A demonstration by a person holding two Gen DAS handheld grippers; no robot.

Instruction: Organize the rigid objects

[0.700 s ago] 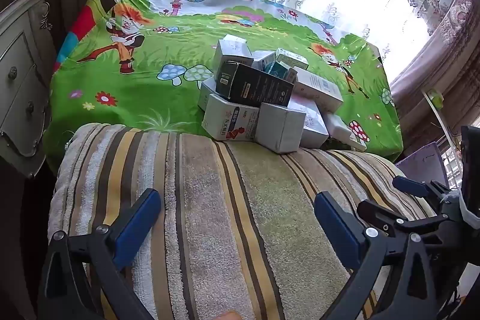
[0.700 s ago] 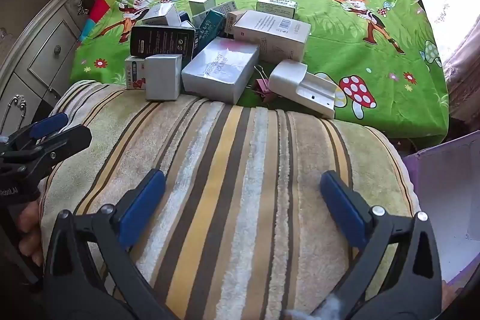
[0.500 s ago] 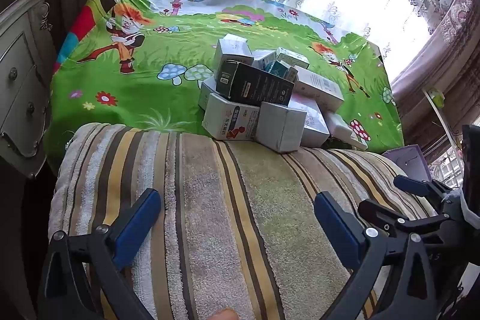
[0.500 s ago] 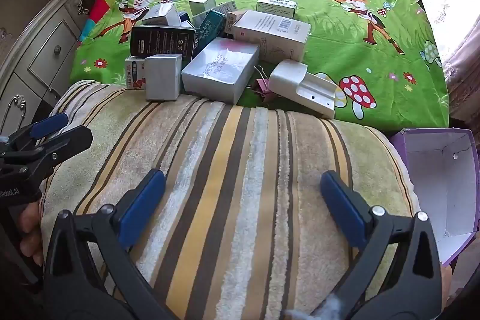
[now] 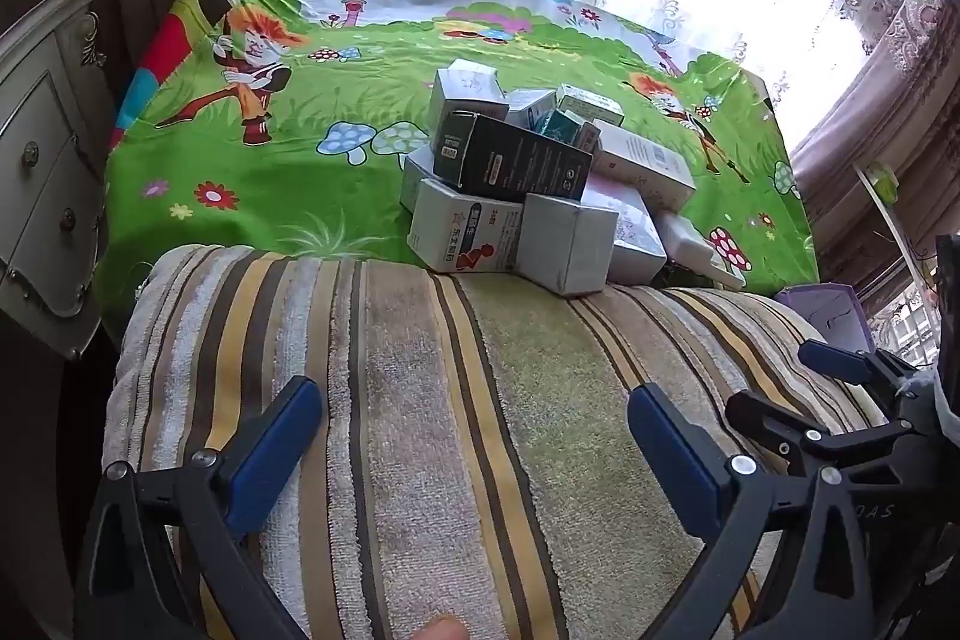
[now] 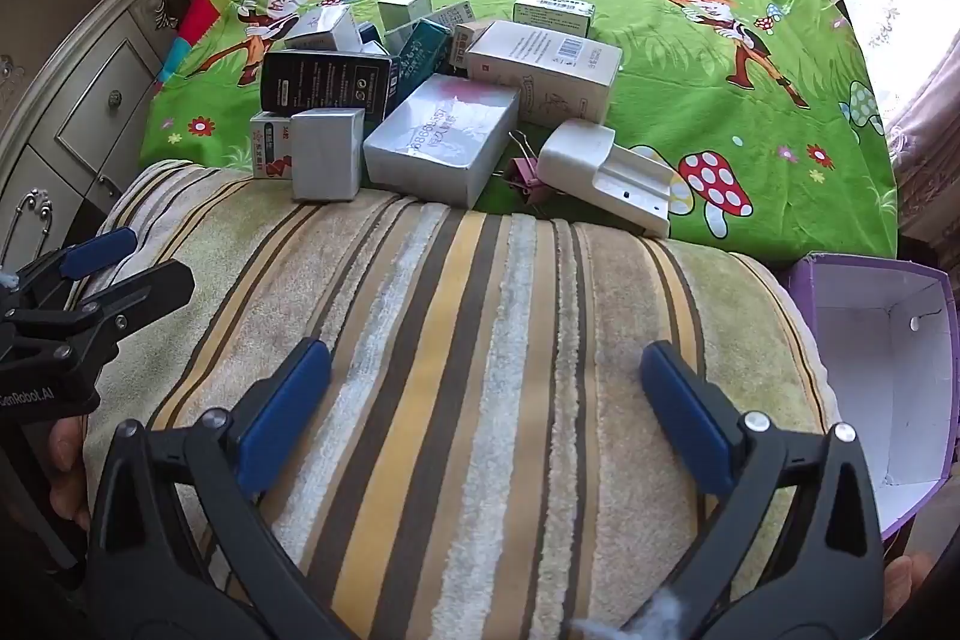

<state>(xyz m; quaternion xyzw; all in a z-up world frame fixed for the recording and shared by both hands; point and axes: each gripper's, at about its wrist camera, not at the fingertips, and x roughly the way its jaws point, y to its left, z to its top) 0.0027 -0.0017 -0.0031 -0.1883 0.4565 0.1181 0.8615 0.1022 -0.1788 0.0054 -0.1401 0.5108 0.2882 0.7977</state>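
1. Claws first: I see my left claw (image 5: 474,454) spread wide with nothing between its blue pads (image 5: 273,454), poised over the striped towel (image 5: 420,400).
2. My right claw (image 6: 486,412) is just as wide, gripping nothing, over the same towel.
3. Boxes (image 6: 420,100) sit heaped on the green cartoon cloth (image 6: 690,88) of the worktop, just past the towel's far edge; the nearest grey box (image 6: 327,154) overlaps that edge.
4. A black box (image 5: 510,157) lies atop the heap.
5. A white charger (image 6: 606,175) and pink clip (image 6: 525,172) lie right of the heap.
6. An open purple bin (image 6: 888,370) stands at the towel's right end.
7. A white dresser (image 5: 42,160) stands left.
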